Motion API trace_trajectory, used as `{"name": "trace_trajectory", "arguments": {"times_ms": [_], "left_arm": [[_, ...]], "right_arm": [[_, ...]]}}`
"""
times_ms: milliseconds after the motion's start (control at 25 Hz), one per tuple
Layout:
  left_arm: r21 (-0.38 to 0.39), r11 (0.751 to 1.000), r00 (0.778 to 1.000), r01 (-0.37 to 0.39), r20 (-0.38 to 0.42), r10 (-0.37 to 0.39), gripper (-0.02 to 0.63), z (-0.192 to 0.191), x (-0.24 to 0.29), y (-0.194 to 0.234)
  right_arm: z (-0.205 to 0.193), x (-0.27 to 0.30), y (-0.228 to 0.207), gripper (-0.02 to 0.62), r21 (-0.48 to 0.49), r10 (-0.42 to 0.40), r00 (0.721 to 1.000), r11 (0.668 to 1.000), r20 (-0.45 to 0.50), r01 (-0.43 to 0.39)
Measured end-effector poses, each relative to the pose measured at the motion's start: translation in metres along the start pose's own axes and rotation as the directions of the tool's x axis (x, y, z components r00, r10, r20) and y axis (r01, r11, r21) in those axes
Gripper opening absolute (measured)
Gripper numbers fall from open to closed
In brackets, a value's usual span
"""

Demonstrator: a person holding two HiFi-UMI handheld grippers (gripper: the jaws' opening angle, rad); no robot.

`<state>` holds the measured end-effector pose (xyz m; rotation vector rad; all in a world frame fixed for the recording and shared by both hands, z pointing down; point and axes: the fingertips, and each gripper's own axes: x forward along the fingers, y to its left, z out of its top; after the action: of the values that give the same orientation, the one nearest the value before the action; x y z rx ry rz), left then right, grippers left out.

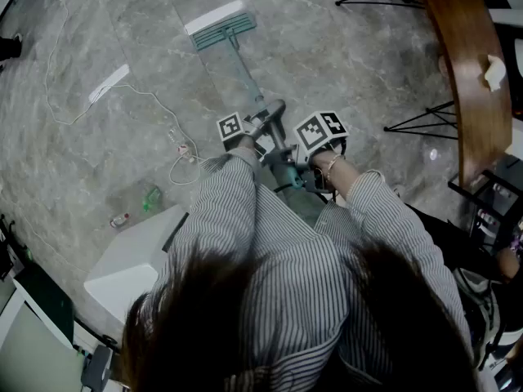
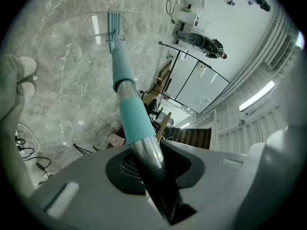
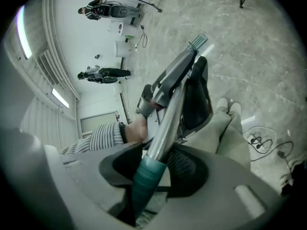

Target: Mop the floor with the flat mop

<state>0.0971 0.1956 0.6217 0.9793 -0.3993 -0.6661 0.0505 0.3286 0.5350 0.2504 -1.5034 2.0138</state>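
Observation:
The flat mop has a teal and white head (image 1: pixel 219 24) lying on the grey marble floor (image 1: pixel 343 55) ahead of me. Its handle (image 1: pixel 249 80) slants back to both grippers. My left gripper (image 1: pixel 249 133) is shut on the handle, higher toward the head. In the left gripper view the teal sleeve of the handle (image 2: pixel 125 87) runs out from the left gripper (image 2: pixel 149 164) to the mop head (image 2: pixel 114 22). My right gripper (image 1: pixel 304 155) holds the handle just behind it. In the right gripper view the right gripper (image 3: pixel 148 171) is shut on the teal grip (image 3: pixel 145 182), with the left gripper (image 3: pixel 175 83) ahead.
A white power strip (image 1: pixel 108 83) and loose cables (image 1: pixel 181 149) lie on the floor to the left. A white box (image 1: pixel 135 260) stands near my left side. A curved wooden counter (image 1: pixel 470 72) and black tripod legs (image 1: pixel 425 125) are to the right.

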Motion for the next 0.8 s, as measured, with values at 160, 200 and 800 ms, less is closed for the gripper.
{"name": "trace_trajectory", "arguments": {"times_ms": [160, 200, 800], "left_arm": [[0.007, 1.000, 1.000, -0.006, -0.002, 0.006, 0.080, -0.001, -0.002, 0.000], [0.007, 1.000, 1.000, -0.005, -0.003, 0.005, 0.080, -0.001, -0.002, 0.000], [0.006, 1.000, 1.000, -0.002, 0.011, 0.001, 0.082, -0.006, 0.010, 0.000]], "right_arm": [[-0.002, 0.000, 0.002, 0.153, -0.001, -0.003, 1.000, 1.000, -0.003, 0.003], [-0.002, 0.000, 0.002, 0.153, -0.002, -0.003, 1.000, 1.000, -0.003, 0.003], [-0.002, -0.011, -0.005, 0.153, 0.009, -0.003, 0.999, 1.000, -0.039, 0.003]]}}
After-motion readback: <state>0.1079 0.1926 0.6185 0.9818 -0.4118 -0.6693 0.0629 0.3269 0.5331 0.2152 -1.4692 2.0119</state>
